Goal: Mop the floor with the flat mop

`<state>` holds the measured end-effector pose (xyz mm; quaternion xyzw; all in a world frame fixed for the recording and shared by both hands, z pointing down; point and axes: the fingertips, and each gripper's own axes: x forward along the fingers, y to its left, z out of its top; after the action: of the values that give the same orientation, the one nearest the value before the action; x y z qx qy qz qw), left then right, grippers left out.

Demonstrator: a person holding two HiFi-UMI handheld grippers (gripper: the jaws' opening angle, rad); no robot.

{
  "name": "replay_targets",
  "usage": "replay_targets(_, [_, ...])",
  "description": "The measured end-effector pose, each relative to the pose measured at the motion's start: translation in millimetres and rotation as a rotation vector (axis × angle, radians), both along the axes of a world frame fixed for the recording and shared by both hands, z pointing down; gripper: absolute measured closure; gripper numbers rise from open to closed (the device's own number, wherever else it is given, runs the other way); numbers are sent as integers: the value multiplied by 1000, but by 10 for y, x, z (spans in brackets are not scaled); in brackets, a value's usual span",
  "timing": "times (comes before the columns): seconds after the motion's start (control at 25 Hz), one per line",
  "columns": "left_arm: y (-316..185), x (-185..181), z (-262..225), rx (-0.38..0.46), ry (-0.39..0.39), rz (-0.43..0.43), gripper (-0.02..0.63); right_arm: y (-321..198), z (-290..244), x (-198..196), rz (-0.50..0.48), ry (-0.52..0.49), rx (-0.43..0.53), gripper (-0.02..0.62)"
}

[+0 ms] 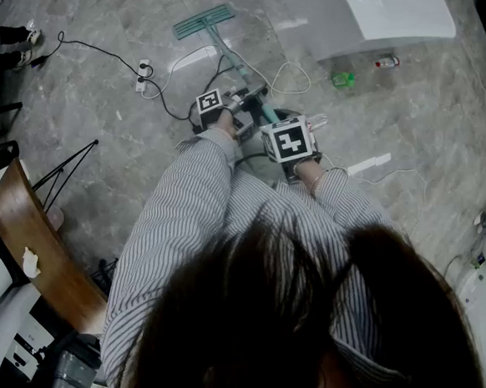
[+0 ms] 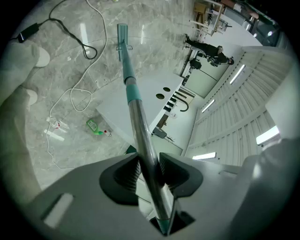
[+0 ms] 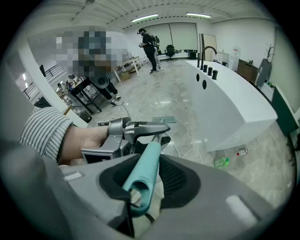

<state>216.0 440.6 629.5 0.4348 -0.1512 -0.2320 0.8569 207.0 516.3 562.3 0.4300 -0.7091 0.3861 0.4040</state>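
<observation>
The flat mop's teal head (image 1: 204, 20) lies flat on the grey marble floor ahead of me, and its pole (image 1: 237, 68) slants back toward my hands. My left gripper (image 1: 240, 101) is shut on the metal pole (image 2: 140, 136) below the teal collar (image 2: 132, 91), with the mop head (image 2: 122, 35) far along the pole. Closer to my body, my right gripper (image 1: 281, 127) is shut on the teal handle end (image 3: 143, 180). The right gripper view also shows the left gripper (image 3: 133, 133) and the hand holding it, just ahead.
A white curved counter (image 1: 379, 7) stands at the right of the mop. A green bottle (image 1: 343, 79), a small bottle (image 1: 386, 62), loose cables (image 1: 288, 81) and a power strip (image 1: 141, 75) lie on the floor. A wooden chair (image 1: 38, 247) is at my left. A person (image 3: 149, 44) stands far off.
</observation>
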Motion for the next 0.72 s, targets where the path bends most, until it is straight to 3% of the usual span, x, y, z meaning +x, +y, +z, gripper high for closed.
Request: replay_targets(0.72, [39,81,9,6,-31,14,477,23,18,84,-1,-25,7,482])
